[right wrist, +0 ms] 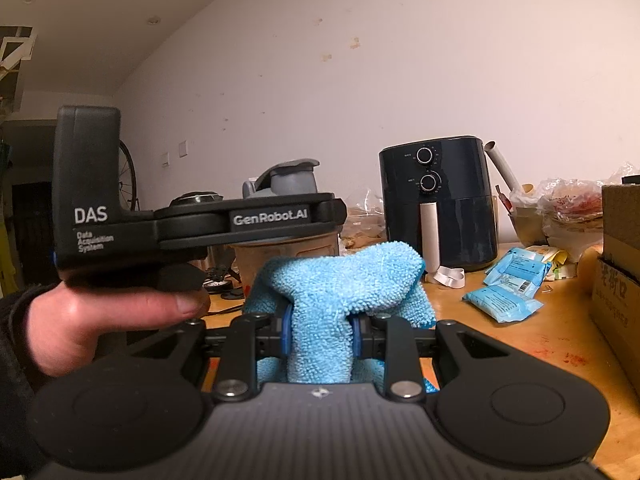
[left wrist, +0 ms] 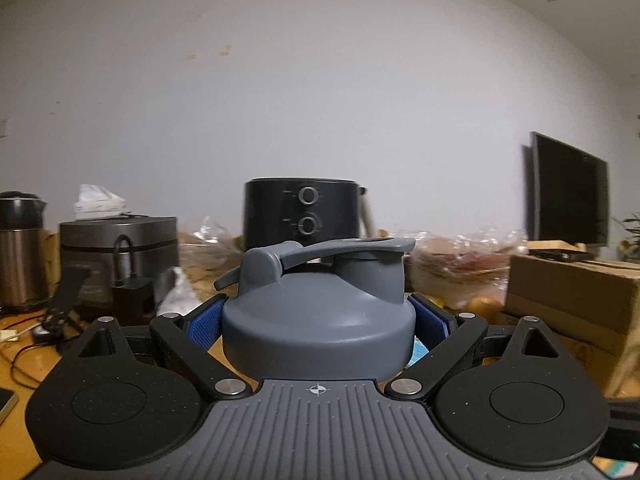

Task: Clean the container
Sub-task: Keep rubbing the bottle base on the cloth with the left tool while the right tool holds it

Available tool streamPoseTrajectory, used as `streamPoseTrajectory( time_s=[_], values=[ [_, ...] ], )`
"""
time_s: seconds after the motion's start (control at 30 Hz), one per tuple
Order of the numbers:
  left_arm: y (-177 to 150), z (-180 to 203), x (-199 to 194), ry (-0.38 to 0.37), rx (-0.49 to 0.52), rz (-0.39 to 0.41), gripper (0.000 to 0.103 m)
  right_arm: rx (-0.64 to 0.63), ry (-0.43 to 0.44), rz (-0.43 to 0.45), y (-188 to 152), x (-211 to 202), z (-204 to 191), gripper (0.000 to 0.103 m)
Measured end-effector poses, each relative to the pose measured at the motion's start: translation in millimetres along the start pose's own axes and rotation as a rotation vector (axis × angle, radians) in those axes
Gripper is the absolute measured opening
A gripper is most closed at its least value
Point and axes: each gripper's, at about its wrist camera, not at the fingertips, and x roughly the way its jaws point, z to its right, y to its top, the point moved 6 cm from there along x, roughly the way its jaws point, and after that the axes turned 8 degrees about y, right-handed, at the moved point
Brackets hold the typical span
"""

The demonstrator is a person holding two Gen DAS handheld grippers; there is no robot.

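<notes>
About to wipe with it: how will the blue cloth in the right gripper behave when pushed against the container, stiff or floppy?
Probably floppy: the blue cloth droops over both sides of the right gripper, which is pinching it. Its looped pile looks grippy, so it likely drags rather than slides. It seems light and may bunch when pressed against the container.

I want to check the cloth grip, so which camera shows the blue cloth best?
The right wrist view: the blue cloth fills the centre, pinched in the right hand-held gripper. The left wrist view shows none of the cloth, only the grey lid.
</notes>
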Motion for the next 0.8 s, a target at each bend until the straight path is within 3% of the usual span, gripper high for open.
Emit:
streamPoseTrajectory(
  time_s=[0.8],
  values=[
    [-5.7,-26.1,9.9,-0.374,0.011,0.006,0.095,0.001,0.013,-0.01,-1.1,4.9,-1.4,0.026]
  ],
)
